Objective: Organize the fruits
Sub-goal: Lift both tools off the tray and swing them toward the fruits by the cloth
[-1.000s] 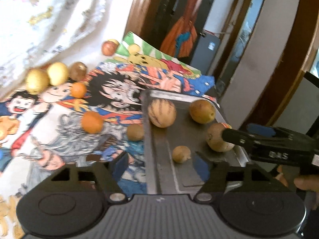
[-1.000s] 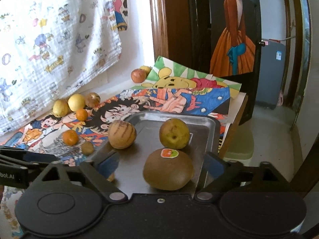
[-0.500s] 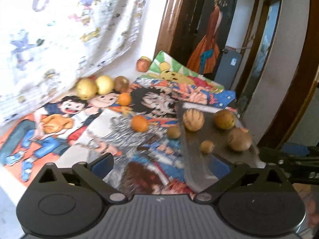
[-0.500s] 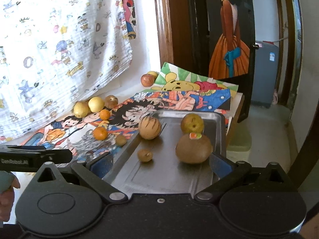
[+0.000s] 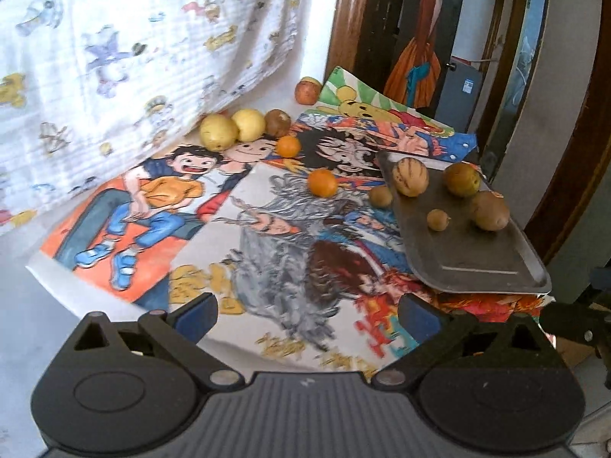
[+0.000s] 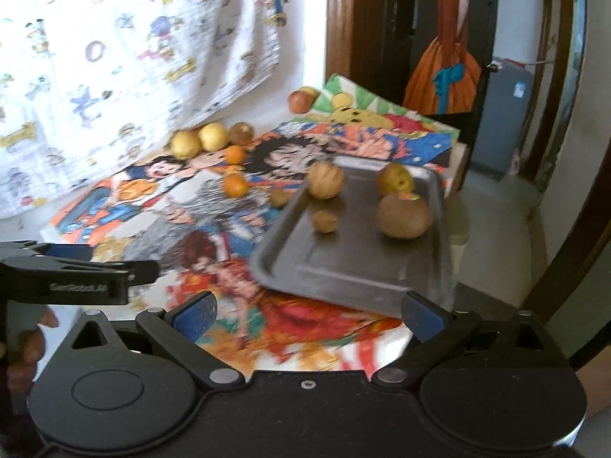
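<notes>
**Ana:** Left wrist view first: the worktop under its cartoon posters, and the metal tray off to the right with four fruits on it.

**Ben:** And the loose fruit?

**Ana:** Ahead and a touch left of the left hand-held gripper. Two yellow ones against the cloth, two oranges nearer, one small brown fruit just beside the tray's left edge. All round, so no long axis to line up on.

**Ben:** Are the hand-held grippers carrying anything?

**Ana:** Nothing. Left one's fingers spread wide, empty. Right hand-held gripper likewise, wide and bare, facing the tray's near edge.

**Ben:** So who goes?

**Ana:** My read: the left is nearer the oranges; reach forward, slightly left. The right would have to cross over the tray.
</notes>
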### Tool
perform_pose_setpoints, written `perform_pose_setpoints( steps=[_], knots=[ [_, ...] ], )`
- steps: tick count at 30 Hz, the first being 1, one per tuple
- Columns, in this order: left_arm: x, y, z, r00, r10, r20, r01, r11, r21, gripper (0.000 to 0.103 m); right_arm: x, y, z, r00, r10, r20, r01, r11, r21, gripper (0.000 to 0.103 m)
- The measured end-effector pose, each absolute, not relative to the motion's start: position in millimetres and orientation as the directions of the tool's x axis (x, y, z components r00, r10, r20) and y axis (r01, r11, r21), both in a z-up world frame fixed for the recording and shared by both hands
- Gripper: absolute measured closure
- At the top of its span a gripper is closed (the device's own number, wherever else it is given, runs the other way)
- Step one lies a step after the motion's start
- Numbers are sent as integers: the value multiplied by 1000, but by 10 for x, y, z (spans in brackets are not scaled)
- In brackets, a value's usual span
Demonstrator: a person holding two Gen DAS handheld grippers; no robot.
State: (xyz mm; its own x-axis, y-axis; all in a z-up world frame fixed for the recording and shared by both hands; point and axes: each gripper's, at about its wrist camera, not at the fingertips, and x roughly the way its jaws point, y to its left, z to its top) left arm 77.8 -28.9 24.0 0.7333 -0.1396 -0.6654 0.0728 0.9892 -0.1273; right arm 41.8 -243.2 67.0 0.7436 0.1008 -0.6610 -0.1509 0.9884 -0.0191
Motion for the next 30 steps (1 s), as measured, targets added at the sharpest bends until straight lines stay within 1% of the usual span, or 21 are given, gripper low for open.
perform_pose_setpoints(
  steps=[2, 5, 11, 14, 16, 18, 22, 24, 26, 30],
  knots=[
    [751, -191, 247, 739, -124, -662, 55, 991, -125, 0, 400, -2343, 671, 732, 126, -669, -188, 982, -20, 1],
    [723, -27, 262, 744, -102, -660, 21, 991, -130, 0, 392, -2237, 696, 732, 116, -672, -205, 977, -55, 1],
    [737, 250, 310, 752, -58, -656, -35, 991, -128, 0, 490, -2129, 807, 730, 141, -669, -233, 971, -50, 1],
    [789, 338, 356, 756, -36, -654, -46, 993, -108, 0, 567, -2069, 894, 738, 159, -656, -248, 968, -45, 1],
    [851, 372, 417, 762, -19, -647, -42, 996, -79, 0, 648, -2027, 1002, 746, 188, -639, -255, 967, -13, 1],
    [937, 402, 530, 777, 7, -630, -46, 998, -45, 0, 754, -1985, 1164, 761, 232, -605, -251, 966, 54, 1],
    [1092, 472, 821, 814, 33, -580, -46, 999, -7, 0, 1044, -1946, 1659, 784, 394, -480, -279, 914, 294, 1],
    [1164, 514, 954, 831, 42, -554, -46, 999, 6, 0, 1211, -1933, 1908, 789, 465, -403, -318, 869, 379, 0],
    [1241, 540, 1036, 841, 49, -539, -49, 999, 14, 0, 1355, -1908, 2084, 796, 495, -349, -355, 848, 393, 0],
    [1441, 597, 1014, 835, 47, -548, -48, 999, 14, 0, 1624, -1890, 2143, 810, 504, -299, -397, 847, 353, 0]
  ],
)
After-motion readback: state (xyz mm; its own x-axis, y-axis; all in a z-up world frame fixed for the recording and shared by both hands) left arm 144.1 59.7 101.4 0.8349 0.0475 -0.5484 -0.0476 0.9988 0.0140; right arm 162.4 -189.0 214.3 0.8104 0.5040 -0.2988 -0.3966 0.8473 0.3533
